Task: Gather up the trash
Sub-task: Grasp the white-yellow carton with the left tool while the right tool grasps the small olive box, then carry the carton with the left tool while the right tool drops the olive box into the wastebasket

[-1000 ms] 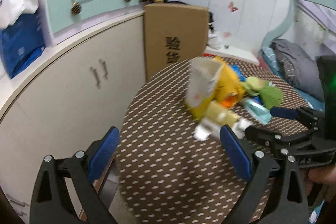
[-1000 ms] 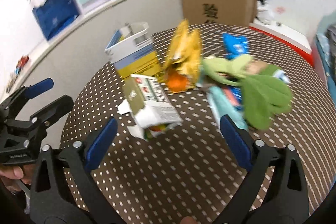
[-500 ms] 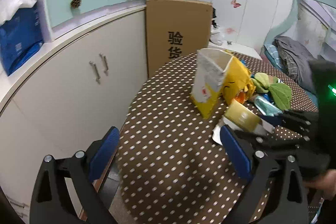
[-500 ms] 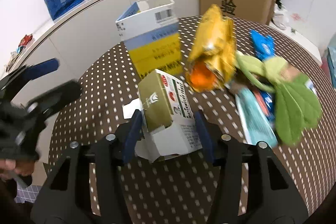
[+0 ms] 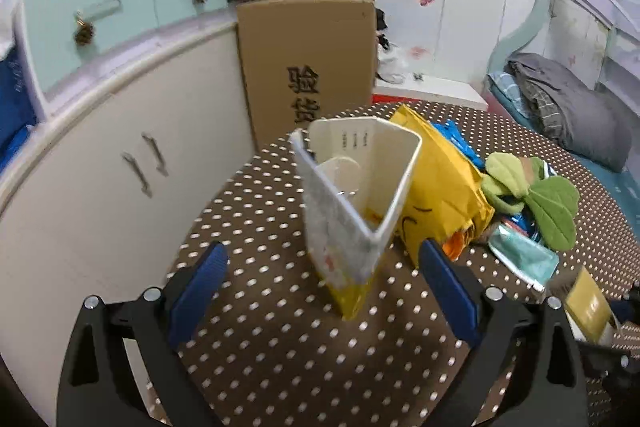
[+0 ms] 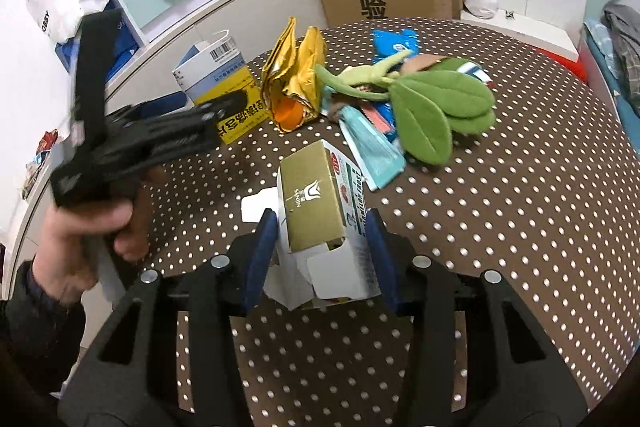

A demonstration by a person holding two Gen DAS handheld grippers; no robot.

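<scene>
Trash lies on a round brown polka-dot table. My right gripper is shut on a small gold and white carton, which also shows at the right edge of the left wrist view. My left gripper is open, its blue pads either side of an upright open white and yellow box; that box stands behind the left gripper in the right wrist view. A crumpled yellow bag, a teal wrapper and a blue packet lie beyond.
A green plush leaf toy lies among the trash. A tall cardboard box stands behind the table. White cabinets run along the left. A bed with grey bedding is at the right.
My right gripper has closed on the small carton and drawn it nearer. My left gripper has moved forward, so its open pads now flank the upright box.
</scene>
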